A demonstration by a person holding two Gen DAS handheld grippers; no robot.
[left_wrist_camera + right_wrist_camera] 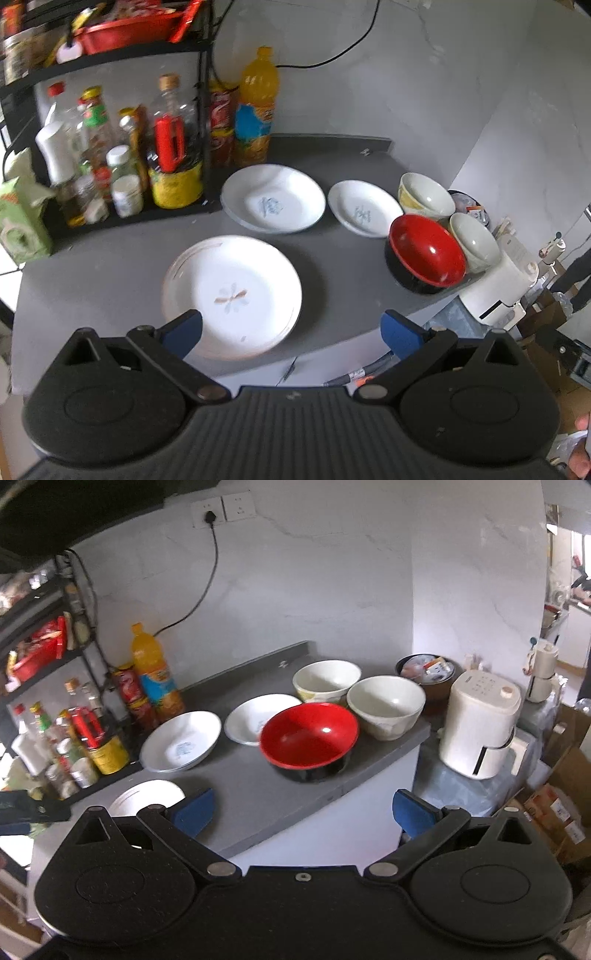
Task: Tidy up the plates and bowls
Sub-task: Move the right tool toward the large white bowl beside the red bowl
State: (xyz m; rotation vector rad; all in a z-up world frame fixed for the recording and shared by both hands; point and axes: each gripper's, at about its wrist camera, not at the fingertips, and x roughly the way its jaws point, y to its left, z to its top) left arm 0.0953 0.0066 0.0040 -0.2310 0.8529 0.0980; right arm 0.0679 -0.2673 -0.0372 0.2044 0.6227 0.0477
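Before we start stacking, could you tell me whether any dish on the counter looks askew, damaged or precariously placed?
No chips or spills show. The red bowl sits tilted near the counter's front edge, apparently atop a black bowl. The nearest plate lies close to the front edge too. Both grippers are open and empty.

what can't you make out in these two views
- Near plate: right wrist view, mostly hidden behind the right gripper.
- Bottle labels on the rack: left wrist view, blurred.
- Dark container contents: right wrist view, too small.
- Small plate: front rim hidden by the red bowl.
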